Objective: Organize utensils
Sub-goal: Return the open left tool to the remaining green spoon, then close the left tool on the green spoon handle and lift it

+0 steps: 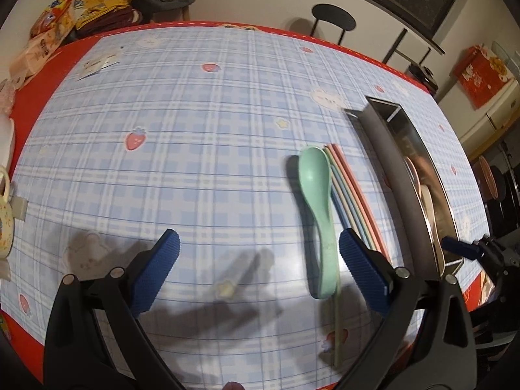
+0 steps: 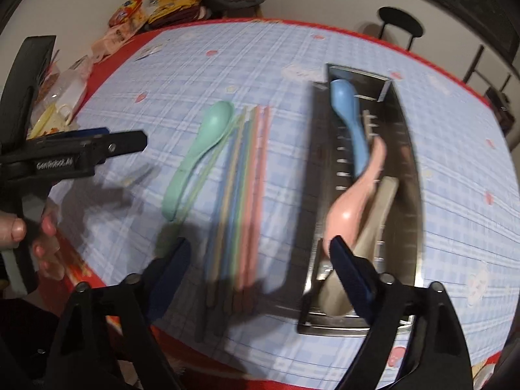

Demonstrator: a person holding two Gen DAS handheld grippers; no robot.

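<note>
A green spoon lies on the checked tablecloth beside a row of coloured chopsticks; both also show in the right wrist view, the spoon left of the chopsticks. A metal utensil tray holds a blue spoon, a pink spoon and a beige spoon. My left gripper is open and empty, its right finger beside the green spoon's handle. My right gripper is open and empty, above the chopsticks' near ends.
The tray stands right of the chopsticks. A mug and packets sit along the table's left and far edge. A black chair stands behind the table. The left gripper's body shows at left.
</note>
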